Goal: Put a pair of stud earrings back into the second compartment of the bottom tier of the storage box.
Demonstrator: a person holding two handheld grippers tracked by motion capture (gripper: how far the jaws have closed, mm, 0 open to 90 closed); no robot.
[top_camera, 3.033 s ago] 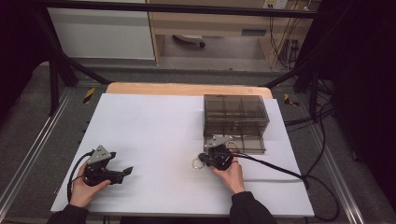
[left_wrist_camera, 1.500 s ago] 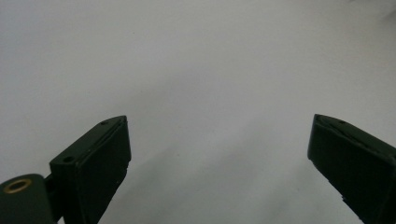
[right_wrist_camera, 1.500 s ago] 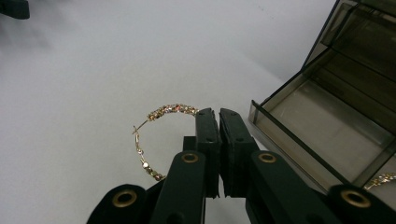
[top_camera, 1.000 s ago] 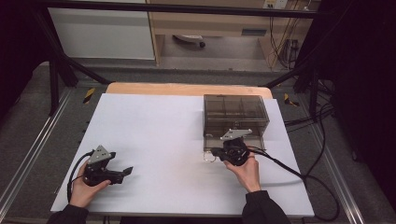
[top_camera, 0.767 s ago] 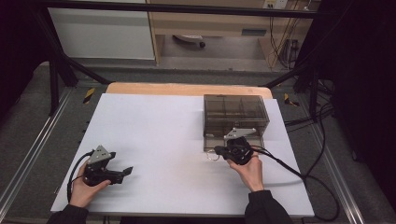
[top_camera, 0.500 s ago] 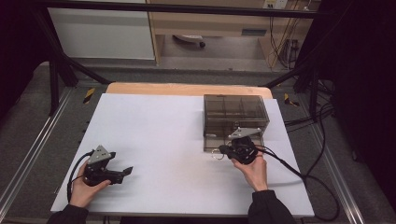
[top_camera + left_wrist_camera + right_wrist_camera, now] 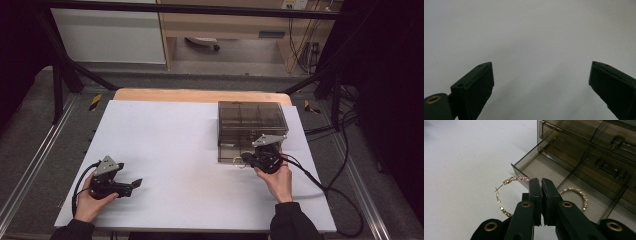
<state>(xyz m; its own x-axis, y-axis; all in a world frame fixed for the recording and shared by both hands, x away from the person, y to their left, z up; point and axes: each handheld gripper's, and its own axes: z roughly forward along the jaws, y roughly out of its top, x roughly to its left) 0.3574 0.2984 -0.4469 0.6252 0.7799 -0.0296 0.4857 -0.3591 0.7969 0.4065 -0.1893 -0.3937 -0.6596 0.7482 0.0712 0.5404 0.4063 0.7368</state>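
Lab-type recording station, not a home. White-covered table [image 7: 200, 150] with a wooden edge [image 7: 200, 95], set inside a dark metal frame [image 7: 60, 75] on grey carpeted floor [image 7: 30, 140]. Loose cables [image 7: 345, 165] trailing at right; pale cabinet panel [image 7: 107, 30] and wooden shelving [image 7: 225, 25] behind.

From the right gripper view I lose the middle of the hoop earring [image 7: 509, 179] behind the closed jaws of the right hand-held gripper [image 7: 541, 185], so I cannot see where the pads meet it. In the high view the earring [image 7: 239, 161], by the surface's right edge, is too small to read. The left hand-held gripper [image 7: 541, 82] has both jaws cut off at the frame's bottom.
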